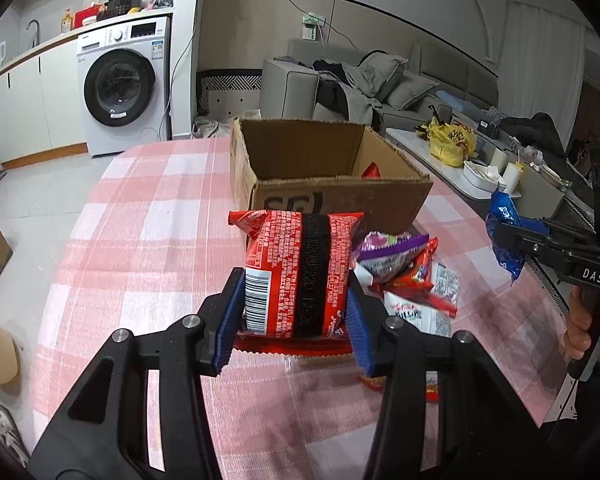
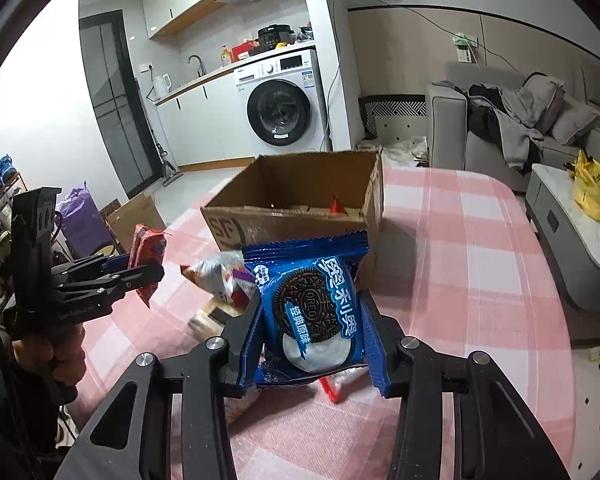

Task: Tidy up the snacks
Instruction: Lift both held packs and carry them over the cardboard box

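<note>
a: blue pads of the left gripper (image 1: 296, 316), low in the left wrist frame, are clamping on a red snack pack (image 1: 300, 272), pressing both its sides and holding it clear of the pink checked table (image 1: 148, 240).

b: and the right gripper (image 2: 312, 332), bottom centre of its own frame, is pinching a blue oreo pack (image 2: 314, 308) the same way.

a: moving rightward in the left view, a small pile of loose snacks (image 1: 408, 280) is lying at centre right, just in front of the cardboard box (image 1: 340, 196).

b: so the job is looking partly done, i'd judge. one red wrapper (image 2: 337, 205) is already poking up inside the box, two packs are in the grips and not yet dropped in, and the pile is waiting.

a: the left view is showing that pile plainly. the right view is mostly hiding it behind the oreo pack.

b: but the right view is showing more of the box's inside, and the left gripper at its left edge.
</note>
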{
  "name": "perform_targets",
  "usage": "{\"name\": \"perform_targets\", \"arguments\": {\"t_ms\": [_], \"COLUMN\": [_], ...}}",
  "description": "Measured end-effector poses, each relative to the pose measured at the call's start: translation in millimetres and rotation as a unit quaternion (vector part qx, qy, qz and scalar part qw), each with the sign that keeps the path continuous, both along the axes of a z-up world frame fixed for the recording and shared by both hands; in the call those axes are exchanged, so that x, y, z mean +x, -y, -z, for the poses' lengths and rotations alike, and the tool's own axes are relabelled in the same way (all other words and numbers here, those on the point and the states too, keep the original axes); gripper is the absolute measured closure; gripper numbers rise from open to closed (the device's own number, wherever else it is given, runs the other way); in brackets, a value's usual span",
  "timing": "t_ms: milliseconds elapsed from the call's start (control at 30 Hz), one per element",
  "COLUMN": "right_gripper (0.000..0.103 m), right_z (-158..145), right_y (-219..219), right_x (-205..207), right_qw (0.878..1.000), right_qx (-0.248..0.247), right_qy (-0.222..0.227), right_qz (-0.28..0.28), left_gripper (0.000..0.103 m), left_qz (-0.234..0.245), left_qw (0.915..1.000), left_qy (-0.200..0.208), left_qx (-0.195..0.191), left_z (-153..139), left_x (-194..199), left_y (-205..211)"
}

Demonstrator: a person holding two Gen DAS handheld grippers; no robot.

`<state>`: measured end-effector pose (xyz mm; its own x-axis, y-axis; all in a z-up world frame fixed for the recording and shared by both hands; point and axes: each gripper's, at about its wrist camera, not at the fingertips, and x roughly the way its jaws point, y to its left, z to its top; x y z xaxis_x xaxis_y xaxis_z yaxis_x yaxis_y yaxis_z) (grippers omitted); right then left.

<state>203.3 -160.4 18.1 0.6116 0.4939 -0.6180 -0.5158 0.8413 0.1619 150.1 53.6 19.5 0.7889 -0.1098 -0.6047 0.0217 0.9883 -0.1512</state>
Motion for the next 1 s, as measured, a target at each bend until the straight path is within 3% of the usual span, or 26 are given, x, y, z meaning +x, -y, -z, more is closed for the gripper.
{"name": "perform_targets", "arguments": {"t_ms": [1000], "right_gripper": [0.058], "right_z": [-22], "right_y": [-33], "right_x": [51], "right_qw": [0.999], "right_qx": [0.038], "right_qy": [0.010], "right_qz": [0.005], "left_gripper": [0.059], "left_qz": [0.005], "left_qw": [0.9996], "left_qy": [0.027], "left_qx": [0.001], "left_z": [-37], "left_x": [62], "left_y": [11]}}
